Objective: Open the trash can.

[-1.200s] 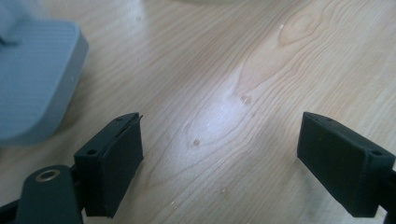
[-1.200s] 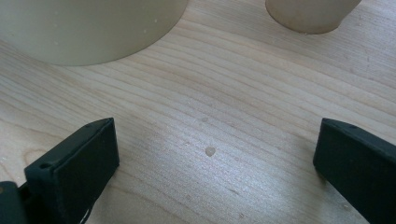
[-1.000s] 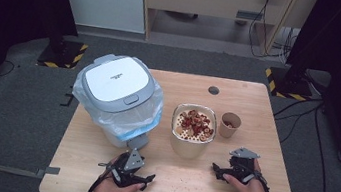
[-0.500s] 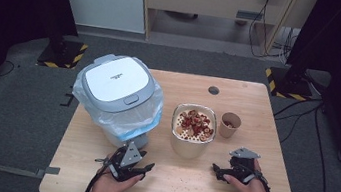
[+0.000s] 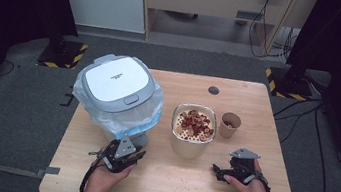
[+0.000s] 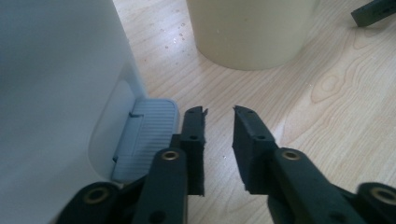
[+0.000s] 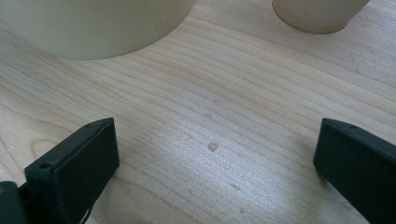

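My left gripper point(image 5: 137, 154) point(image 6: 219, 112) hovers low over the wooden table point(image 5: 176, 187), just in front of the white pedal bin point(image 5: 118, 86). Its jaws have just been closing and now stand a narrow gap apart with nothing between them. The bin's grey foot pedal point(image 6: 147, 135) lies right beside the left jaw. A beige bowl point(image 5: 191, 144) point(image 6: 250, 32) of red and pale food pieces stands ahead. My right gripper point(image 5: 232, 166) point(image 7: 215, 135) rests open wide near the front right, empty, facing the bowl point(image 7: 93, 25) and a small paper cup point(image 5: 230, 125) point(image 7: 317, 14).
A clear plastic bag point(image 5: 148, 110) lines the bin and bulges out under its grey-rimmed lid. A round dark cable port point(image 5: 213, 90) sits in the table's far edge. Crumbs and a droplet point(image 7: 213, 147) speckle the wood near the bowl.
My left gripper has lifted a little and drawn closer to the bin's base, and its jaws have narrowed from wide to a small gap. The right hand has stayed still.
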Demonstrator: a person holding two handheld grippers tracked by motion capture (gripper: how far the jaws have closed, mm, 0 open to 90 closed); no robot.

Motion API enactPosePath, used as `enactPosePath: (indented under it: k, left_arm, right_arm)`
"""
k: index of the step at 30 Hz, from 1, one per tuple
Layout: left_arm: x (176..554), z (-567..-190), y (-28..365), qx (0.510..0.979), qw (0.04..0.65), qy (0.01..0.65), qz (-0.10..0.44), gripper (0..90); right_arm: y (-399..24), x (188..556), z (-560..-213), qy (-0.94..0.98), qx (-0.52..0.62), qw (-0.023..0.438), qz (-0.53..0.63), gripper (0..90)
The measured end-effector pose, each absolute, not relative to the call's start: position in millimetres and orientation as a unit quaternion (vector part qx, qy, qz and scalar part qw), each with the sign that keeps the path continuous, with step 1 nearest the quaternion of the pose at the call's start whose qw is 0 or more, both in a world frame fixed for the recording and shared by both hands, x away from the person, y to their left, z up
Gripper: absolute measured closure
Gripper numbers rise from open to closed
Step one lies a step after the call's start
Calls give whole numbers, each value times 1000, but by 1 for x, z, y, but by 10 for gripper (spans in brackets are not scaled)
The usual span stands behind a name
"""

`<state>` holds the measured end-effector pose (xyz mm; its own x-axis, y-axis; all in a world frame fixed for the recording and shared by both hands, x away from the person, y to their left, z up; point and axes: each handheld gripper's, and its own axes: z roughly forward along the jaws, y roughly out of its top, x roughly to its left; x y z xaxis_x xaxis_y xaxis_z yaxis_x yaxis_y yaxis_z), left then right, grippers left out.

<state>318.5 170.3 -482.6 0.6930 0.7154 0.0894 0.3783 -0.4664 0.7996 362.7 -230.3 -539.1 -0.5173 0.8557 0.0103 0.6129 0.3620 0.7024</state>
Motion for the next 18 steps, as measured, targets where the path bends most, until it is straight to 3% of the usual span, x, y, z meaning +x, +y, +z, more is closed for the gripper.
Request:
enactPosePath:
  k: [10,18]
  left_arm:
    - [337,-492,170,825,376,342,249,881]
    - [347,-502,172,825,361,352,256,891]
  right_arm:
    - [-231,363,-539,807,453,182,333,6]
    - [-231,363,-539,807,452,181,333,6]
